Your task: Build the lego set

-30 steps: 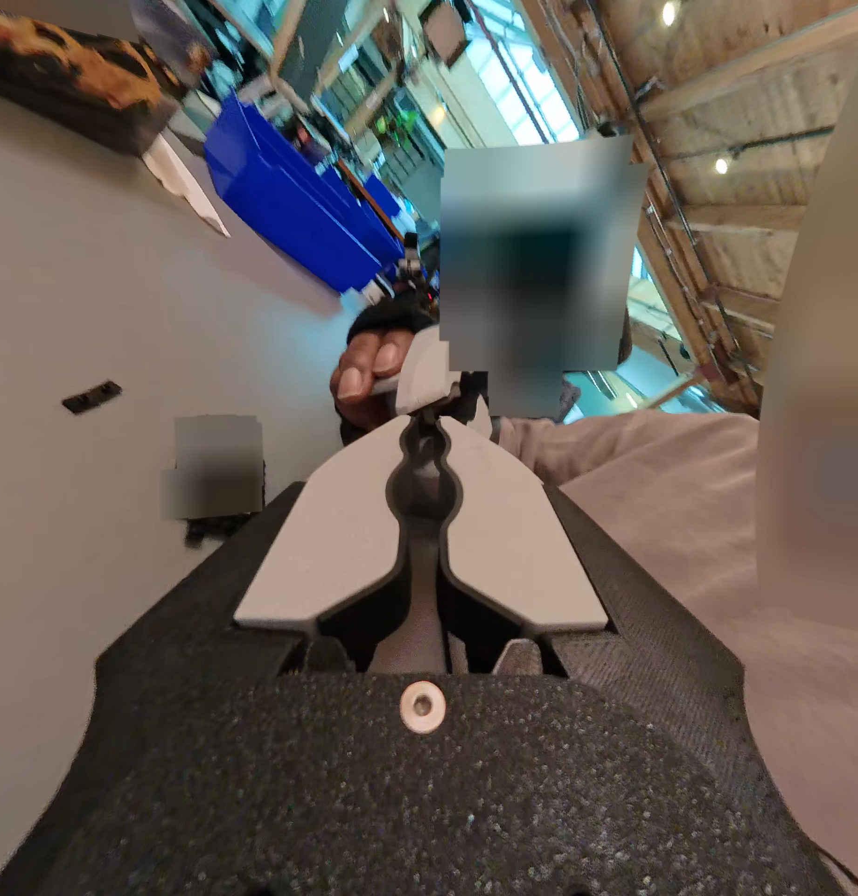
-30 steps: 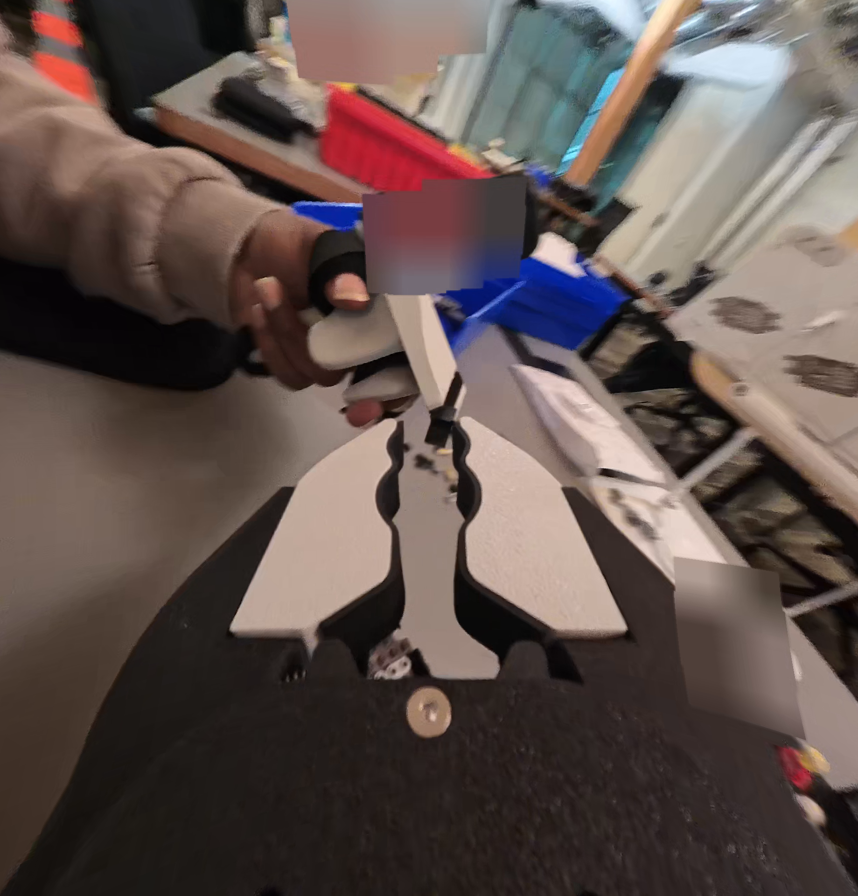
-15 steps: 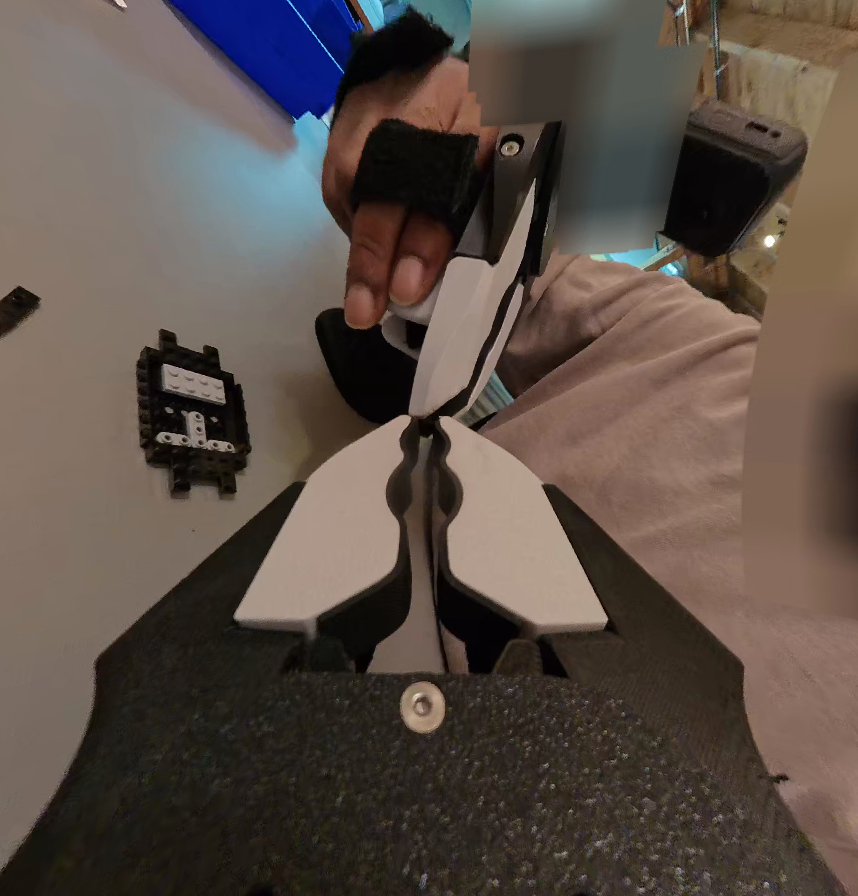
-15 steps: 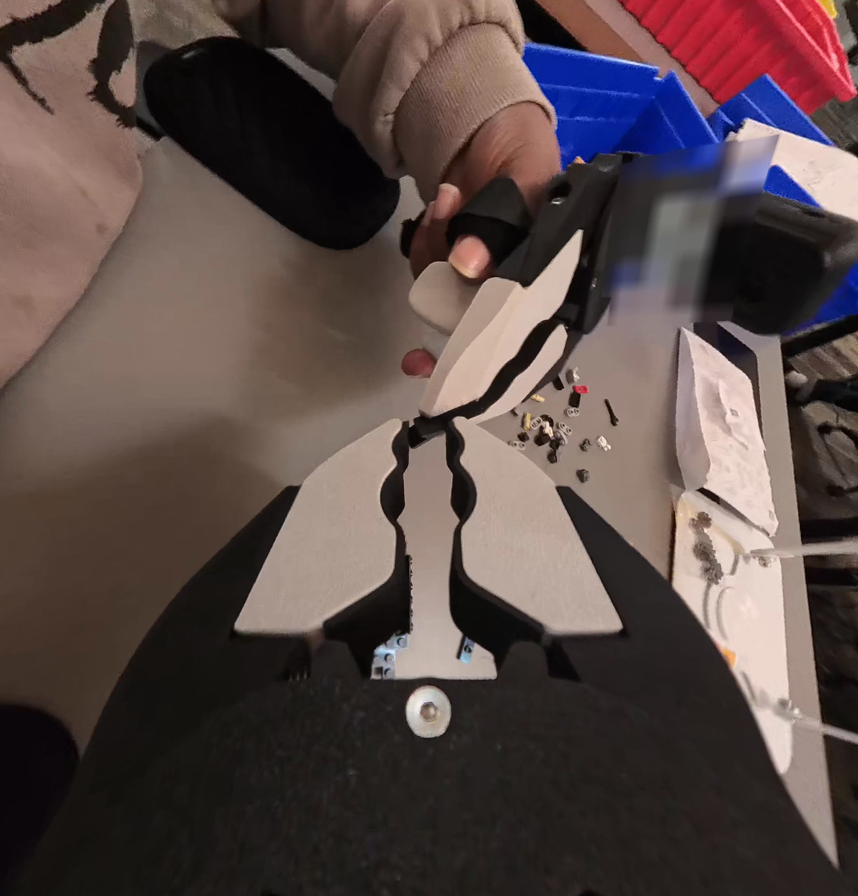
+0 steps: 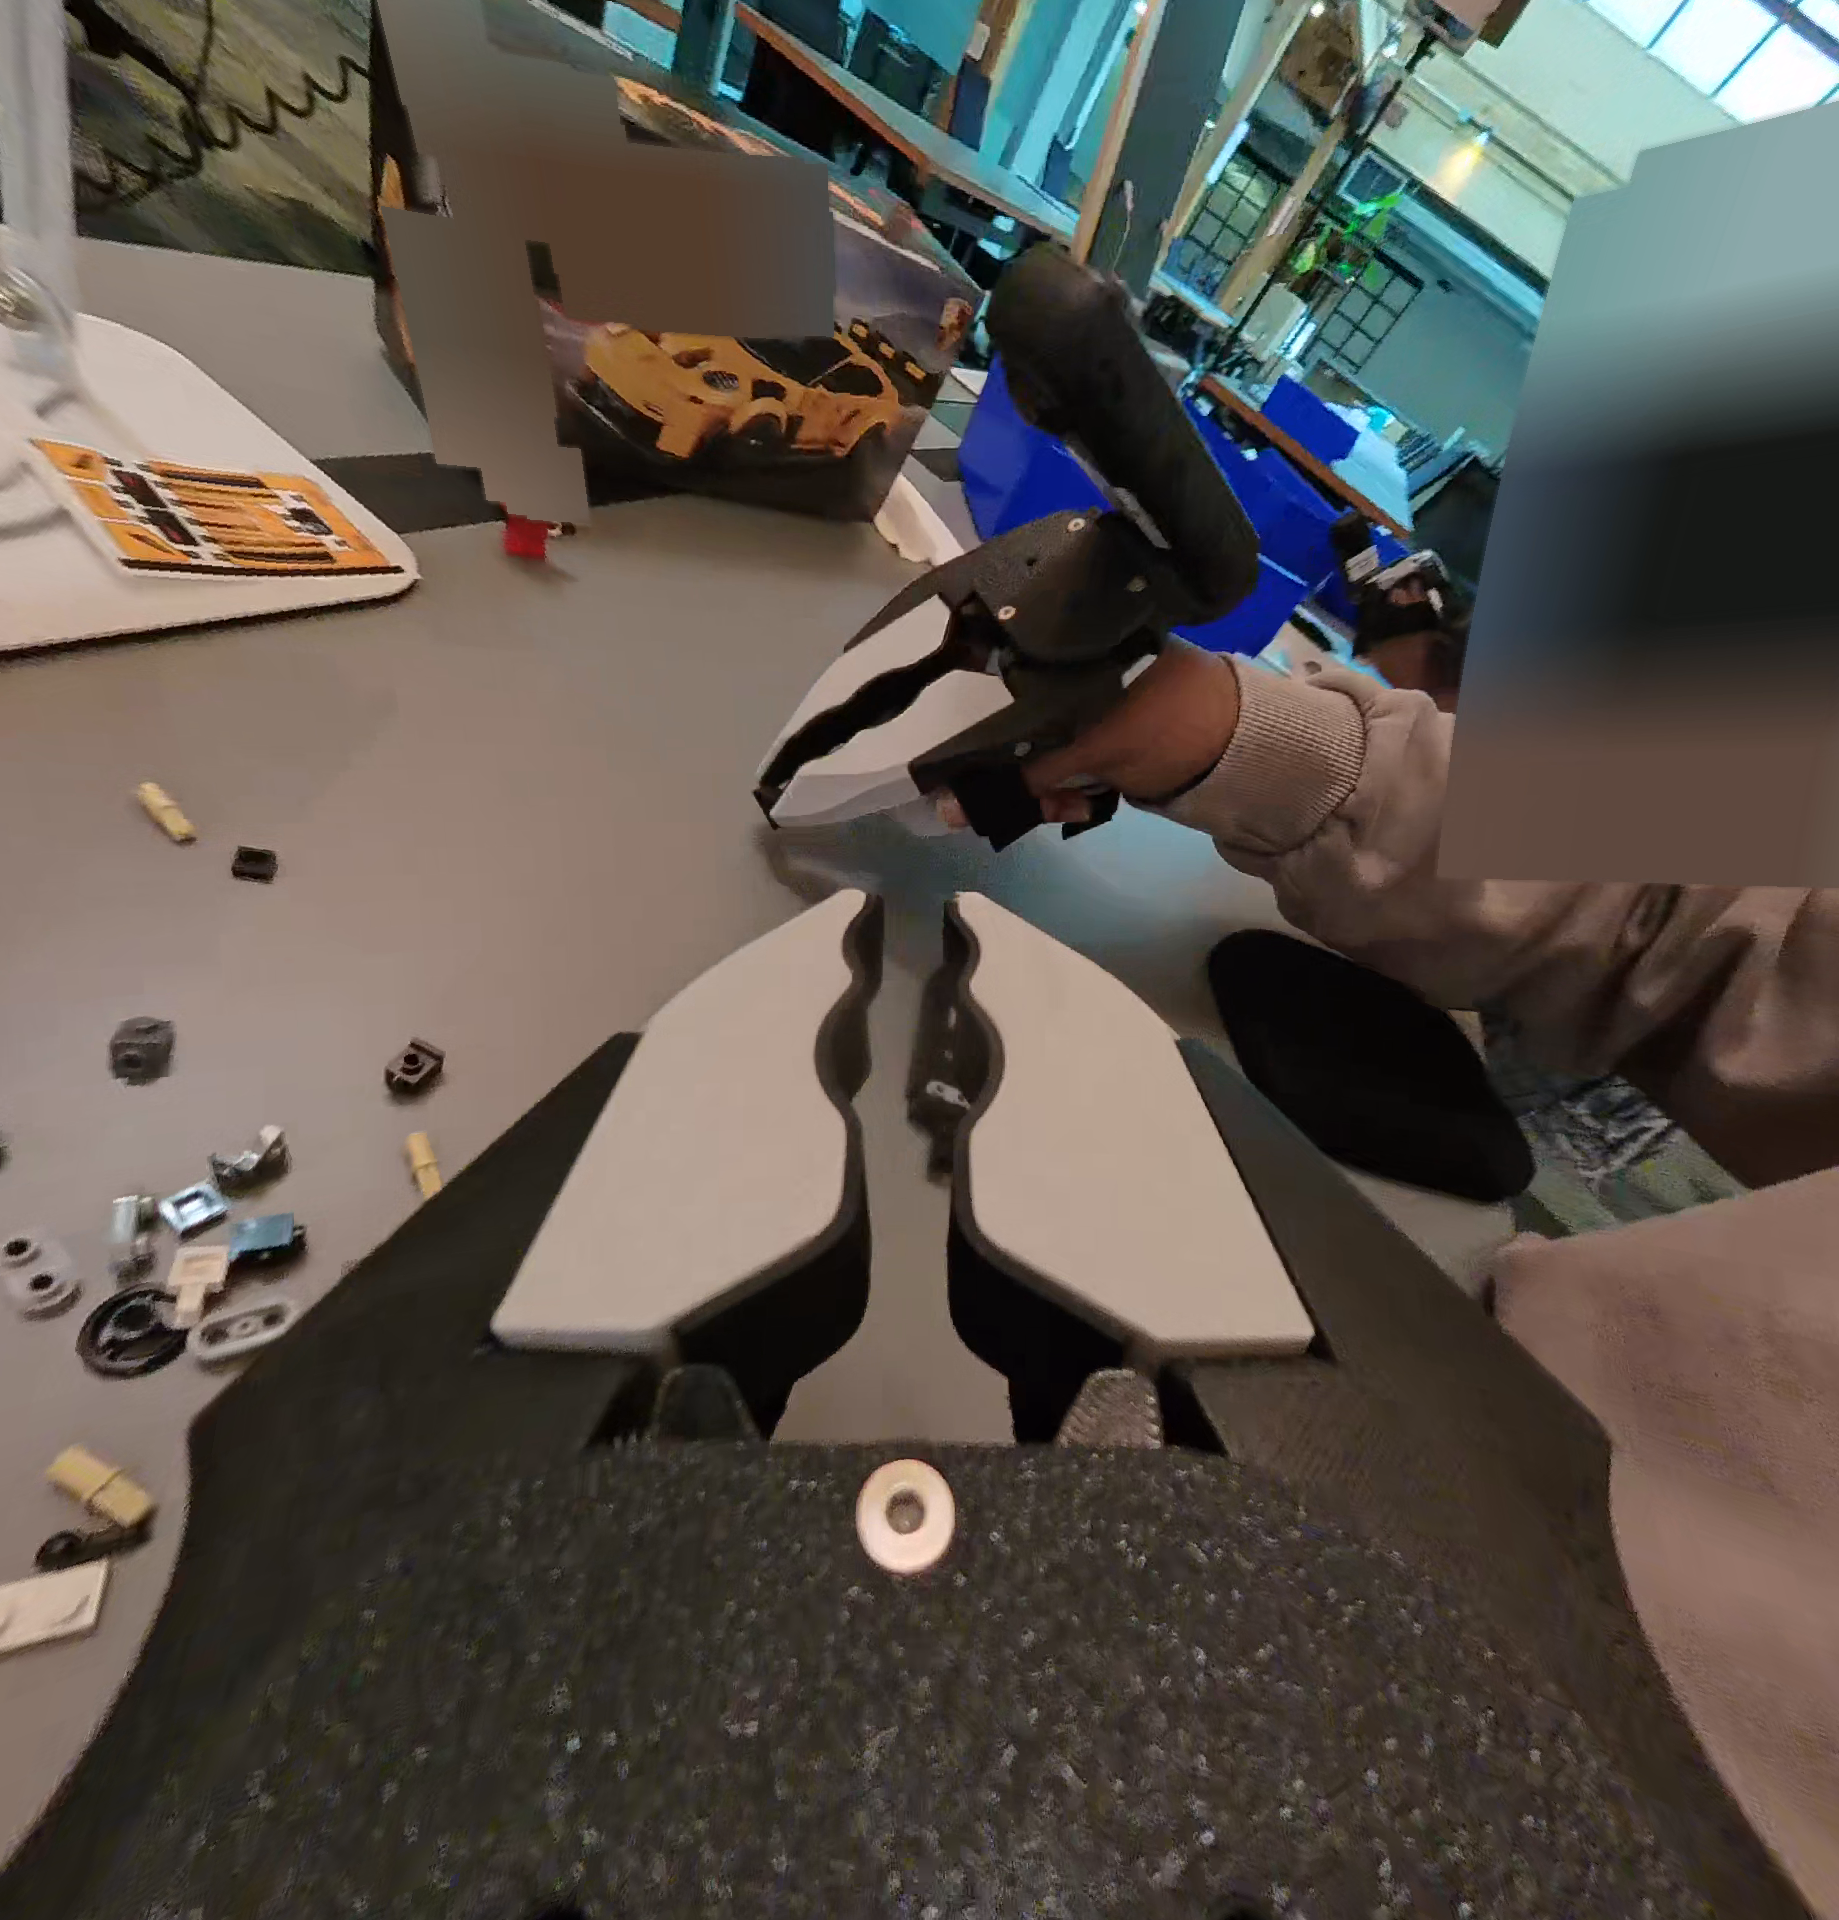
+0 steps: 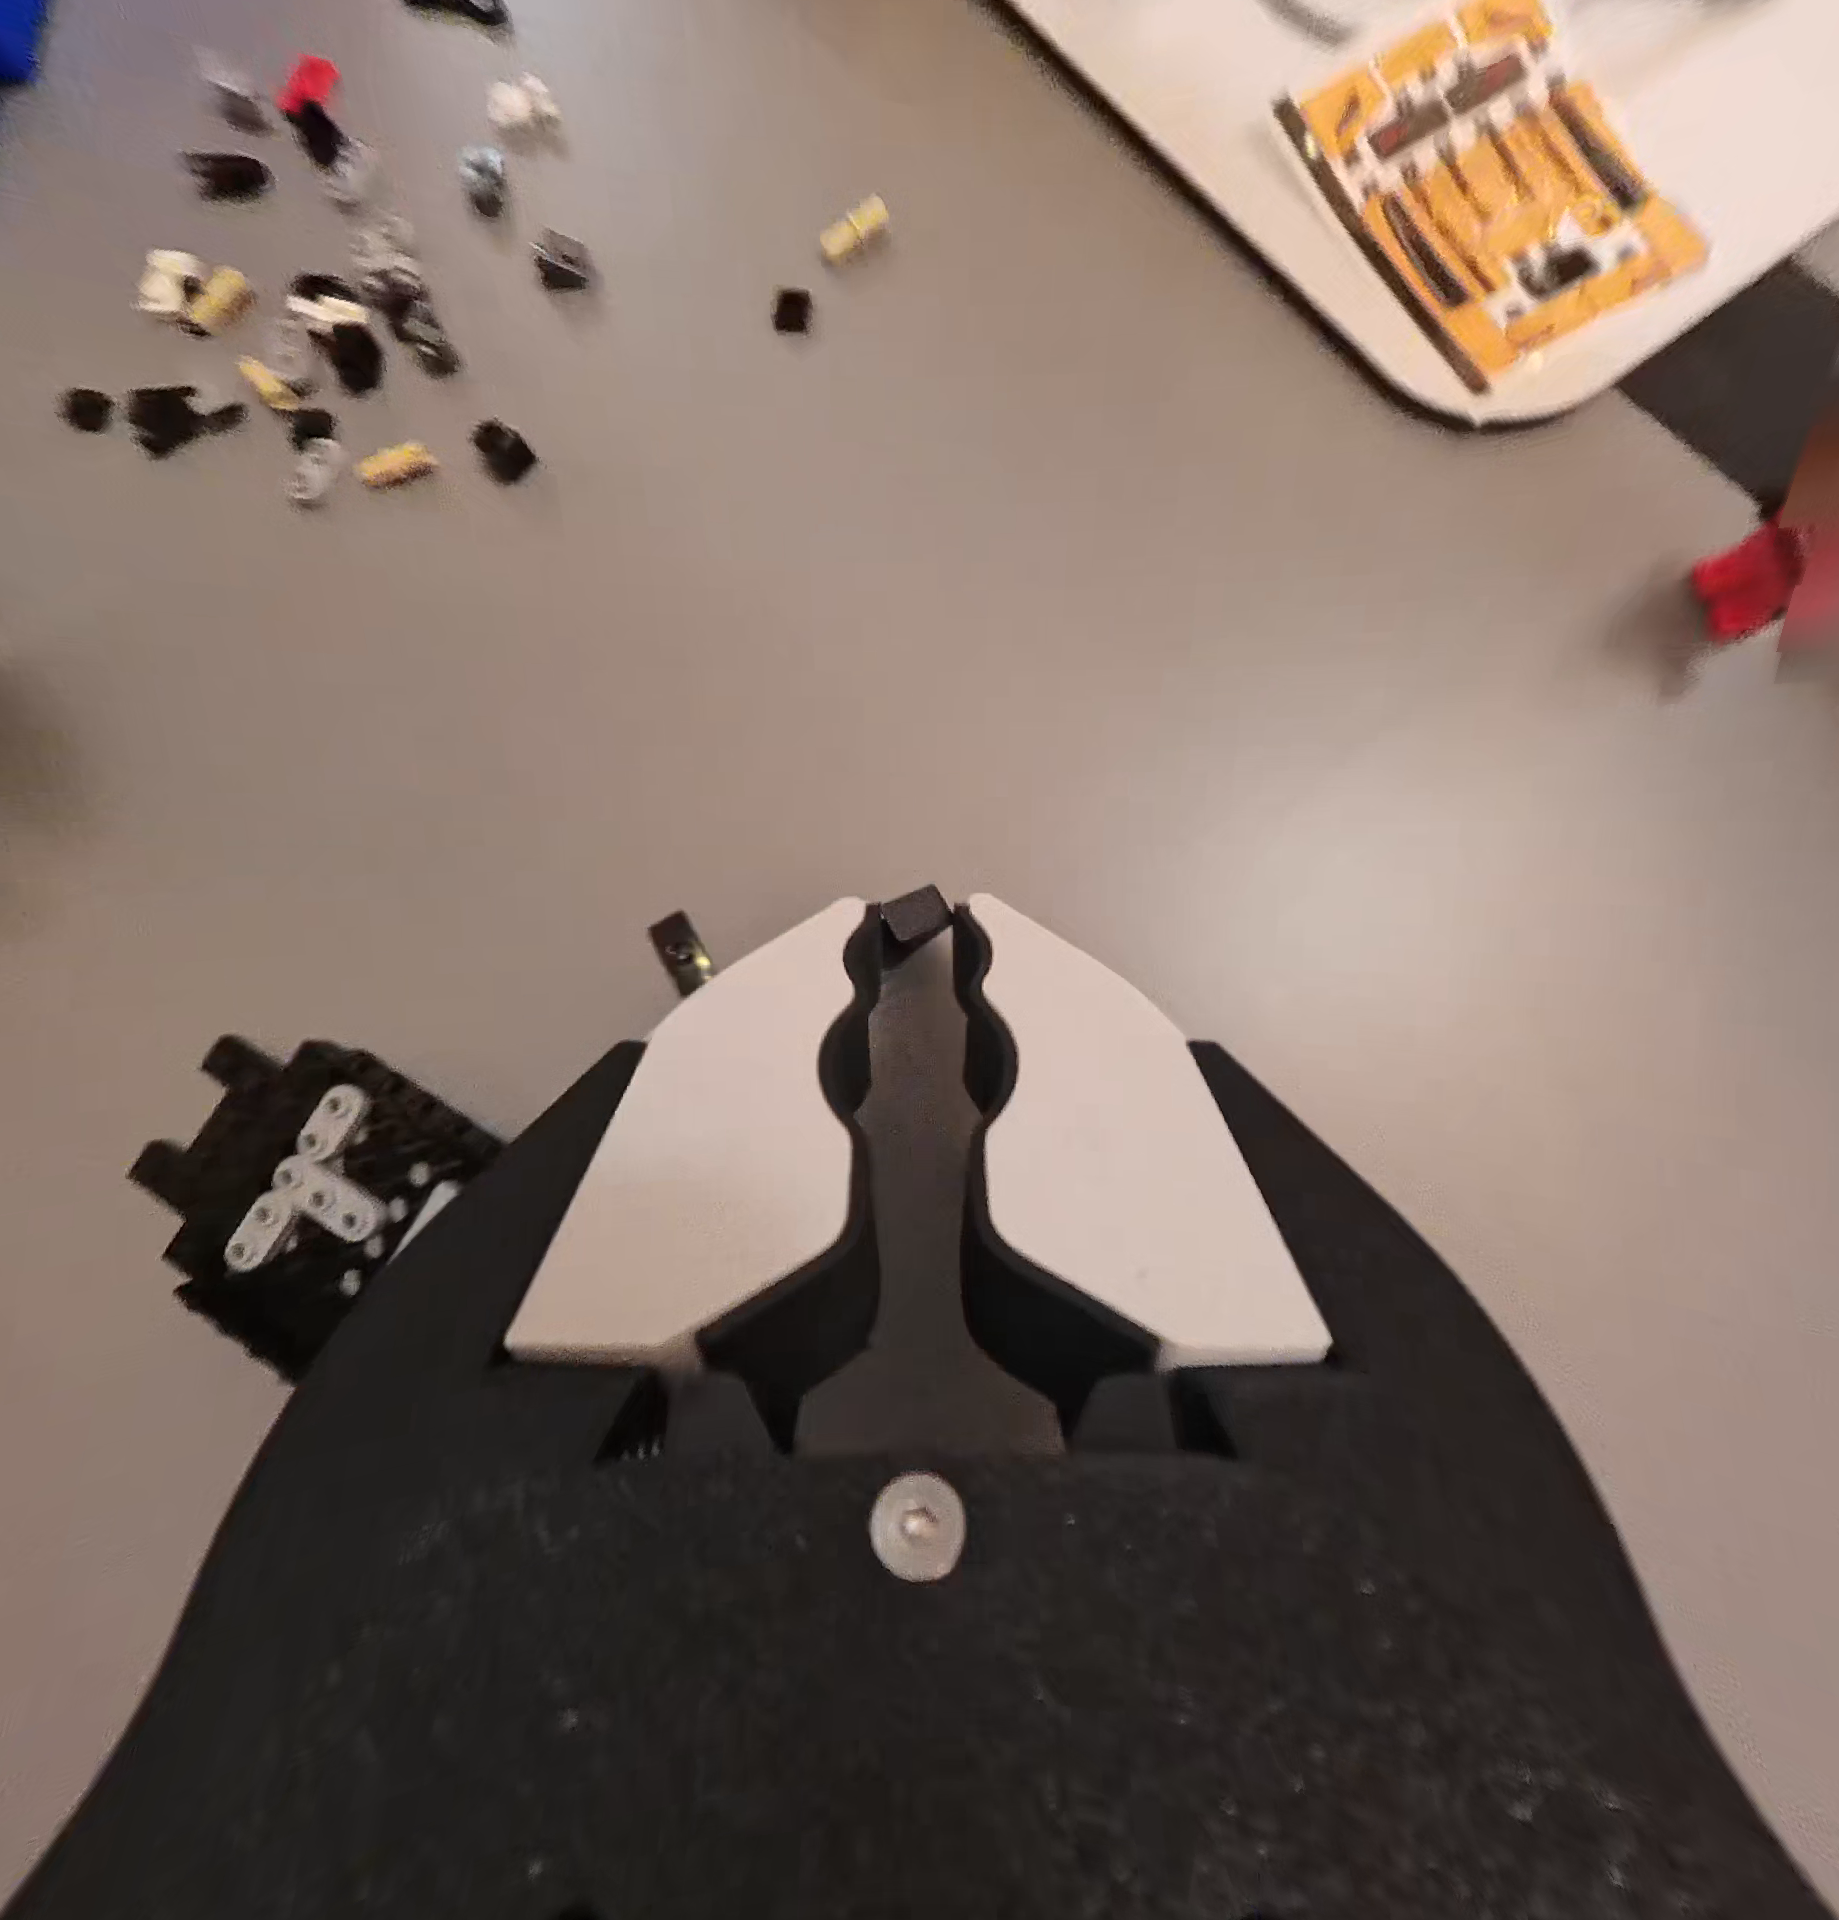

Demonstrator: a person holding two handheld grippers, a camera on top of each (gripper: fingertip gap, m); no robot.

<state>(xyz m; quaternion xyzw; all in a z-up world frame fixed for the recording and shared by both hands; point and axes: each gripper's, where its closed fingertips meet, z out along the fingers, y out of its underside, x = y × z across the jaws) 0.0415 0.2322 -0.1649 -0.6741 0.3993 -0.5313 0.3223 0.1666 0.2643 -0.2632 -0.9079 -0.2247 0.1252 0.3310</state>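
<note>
My right tongs are clamped on a small black square lego piece, pinched right at the fingertips above the bare grey desk. My left tongs stand a little apart; a slim black lego strip shows in the gap against the right finger, though I cannot tell whether it is gripped or only lying underneath.

Just left of my right tongs lies another small black piece, and beyond it, partly hidden by the tong body, the flat black studded lego base with a light grey T-shaped plate on it. Farther out is a scatter of tiny black, grey and tan loose parts, a red brick, and an orange and black sticker sheet on a white board. The left view also shows the set's box with a yellow car pictured.

The piece I hold looks light, hard and smooth, so I judge it could twist or pop out of a tip grip. I would keep hold on its flat opposite sides and press it squarely onto the studs, with the base steadied by its edges.
</note>
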